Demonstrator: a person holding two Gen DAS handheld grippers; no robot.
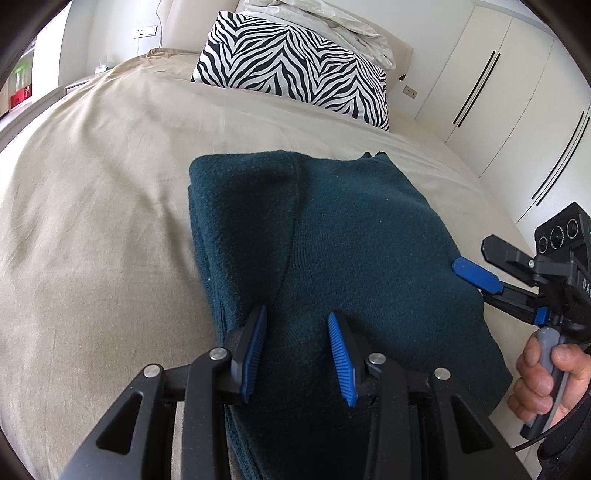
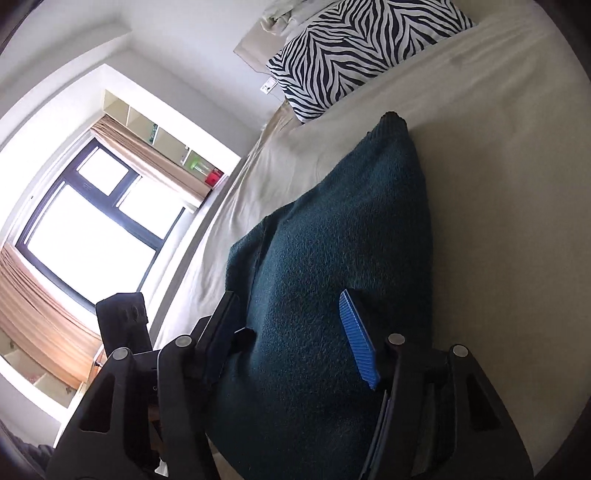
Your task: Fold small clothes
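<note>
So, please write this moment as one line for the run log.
stage: folding | garment: teal, folded, on bed | left gripper: open over near edge | right gripper: open, garment between jaws

Folded garment (image 1: 332,229) lies flat on the bed sheet (image 1: 103,206), right of centre in the left wrist view. Patterned pillow (image 1: 295,70) sits behind the garment toward the head of the bed, apart from it; a heap of bedding (image 1: 332,26) lies behind the pillow. Wardrobe doors (image 1: 517,96) stand to the right of the bed. Left gripper (image 1: 297,354) is over the garment's near edge; right gripper (image 1: 476,275) is at the garment's right edge. In the right wrist view a window (image 2: 92,229) lies beyond the bed's far side.
</note>
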